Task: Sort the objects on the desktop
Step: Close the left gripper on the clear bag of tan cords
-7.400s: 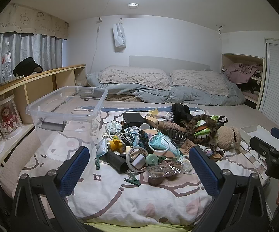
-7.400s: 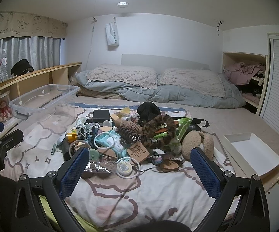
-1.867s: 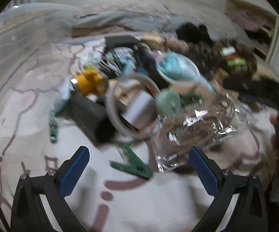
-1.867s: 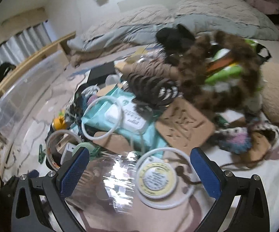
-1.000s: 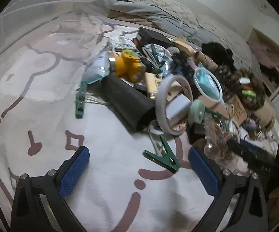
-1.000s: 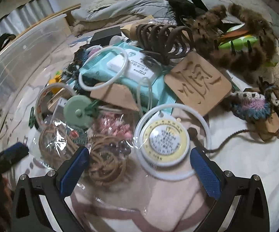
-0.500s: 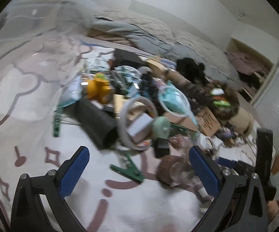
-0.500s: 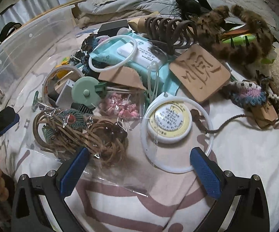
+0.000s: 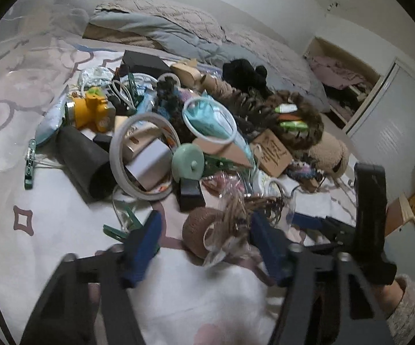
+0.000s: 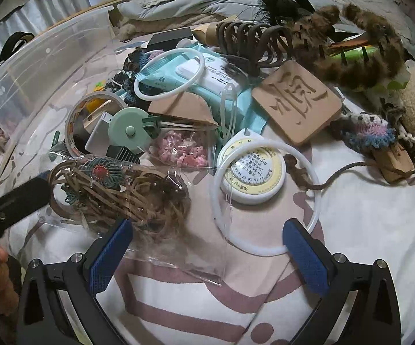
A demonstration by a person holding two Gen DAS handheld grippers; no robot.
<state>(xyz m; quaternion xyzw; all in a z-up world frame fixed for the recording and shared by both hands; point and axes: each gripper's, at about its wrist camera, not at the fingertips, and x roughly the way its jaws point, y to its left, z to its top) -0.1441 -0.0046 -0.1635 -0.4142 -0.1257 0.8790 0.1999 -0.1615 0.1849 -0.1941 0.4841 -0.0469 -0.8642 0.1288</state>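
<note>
Left tongs [image 9: 204,241] are closing around the clear bag of brown cords [image 9: 236,224] at the near edge of the pile; right tongs [image 10: 207,247] stand wide, holding nothing. Behind lie a clear bin [image 10: 49,66], a white ring [image 10: 264,195] and a green clip [image 9: 115,231].

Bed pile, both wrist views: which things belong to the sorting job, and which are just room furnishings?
Job:
- left gripper, closing around the clear bag of brown cords
- right gripper, open
- white ring
- tape roll
- clear plastic bin

Lying about:
- pillows
- grey duvet
- curtain
</note>
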